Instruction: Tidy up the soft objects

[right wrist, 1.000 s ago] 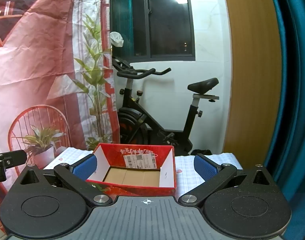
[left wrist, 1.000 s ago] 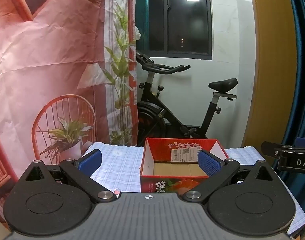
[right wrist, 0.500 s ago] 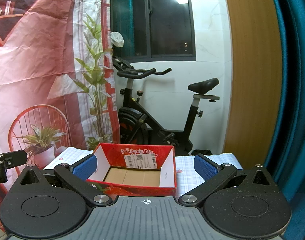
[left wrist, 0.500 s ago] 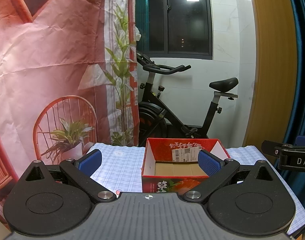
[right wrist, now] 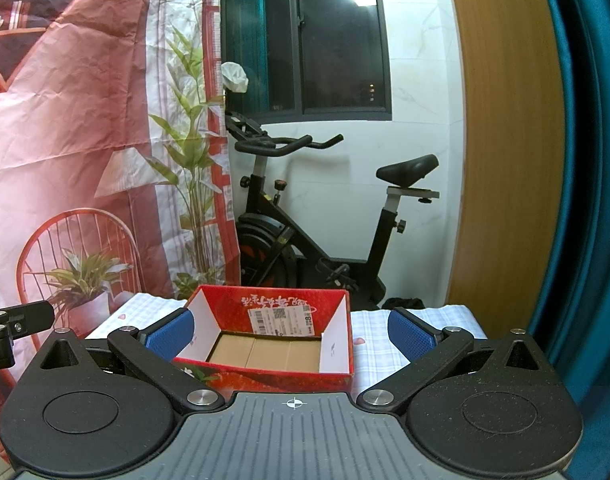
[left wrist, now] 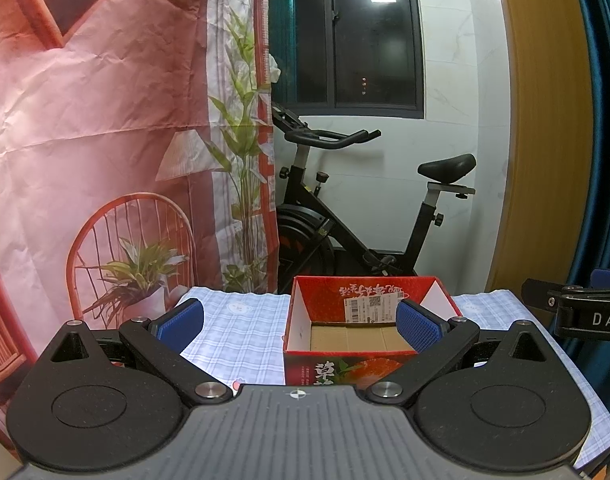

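A red cardboard box (left wrist: 357,294) with a white shipping label stands open and empty on a blue-and-white checked tablecloth (left wrist: 241,332); it also shows in the right wrist view (right wrist: 273,312). My left gripper (left wrist: 299,322) is open and empty, held level in front of the box, its right blue pad over the box's right side. My right gripper (right wrist: 291,334) is open and empty, its fingers spread either side of the box. No soft object is in view.
The tablecloth (right wrist: 381,336) covers a small table. Behind it stand a black exercise bike (left wrist: 345,224), a pink printed backdrop (left wrist: 85,120), a wooden panel (left wrist: 545,140) and a teal curtain (right wrist: 585,160). The other gripper shows at the right edge (left wrist: 577,314) and left edge (right wrist: 13,320).
Both views have shifted very slightly; the box sits a touch lower in the left wrist view. Both grippers stay open and empty.
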